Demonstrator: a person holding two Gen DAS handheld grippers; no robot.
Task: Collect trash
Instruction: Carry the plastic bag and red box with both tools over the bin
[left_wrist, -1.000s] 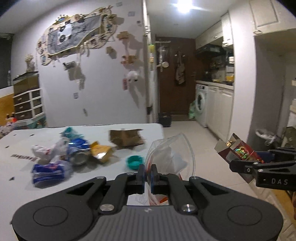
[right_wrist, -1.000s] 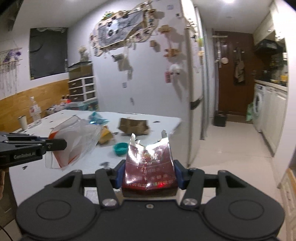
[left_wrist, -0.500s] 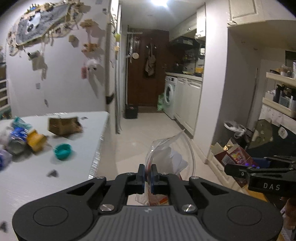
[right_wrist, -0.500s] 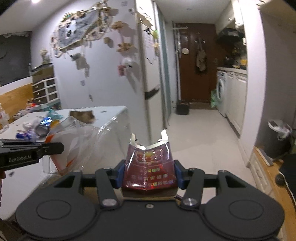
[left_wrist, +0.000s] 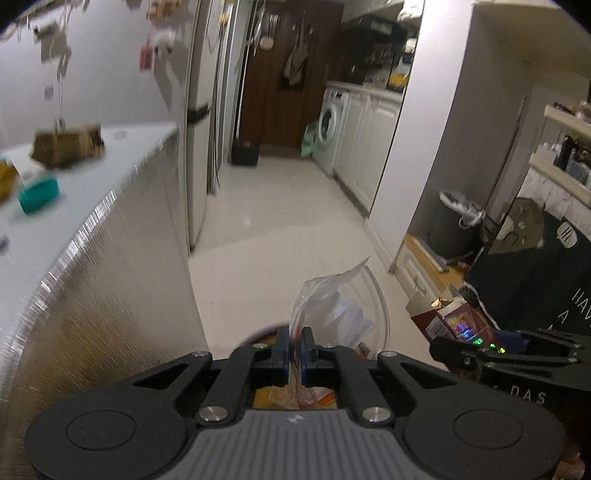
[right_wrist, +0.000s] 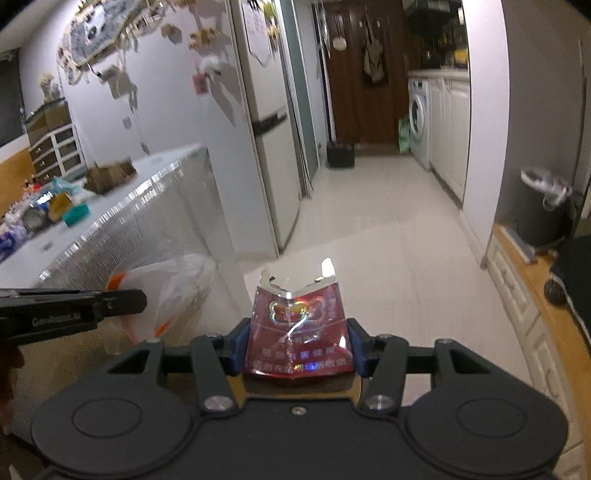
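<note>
Paper (left_wrist: 347, 317) sits inside pinched clear bag (left_wrist: 332, 295).

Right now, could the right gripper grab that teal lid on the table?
Probably not: the right gripper is shut on a red packet, and the teal lid lies well off to its left on the table.

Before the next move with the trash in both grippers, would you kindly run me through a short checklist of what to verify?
1. Left gripper shut on the clear plastic bag: ok.
2. Right gripper clamped on the red foil packet, blue pads on both sides: ok.
3. Dark bin with white liner in sight, at the right by the wall: ok.
4. Floor towards the bin free of obstacles: ok.
5. Bin has room inside: cannot tell.
6. Table cleared of trash: not ok, the teal cap and other litter remain.
</note>
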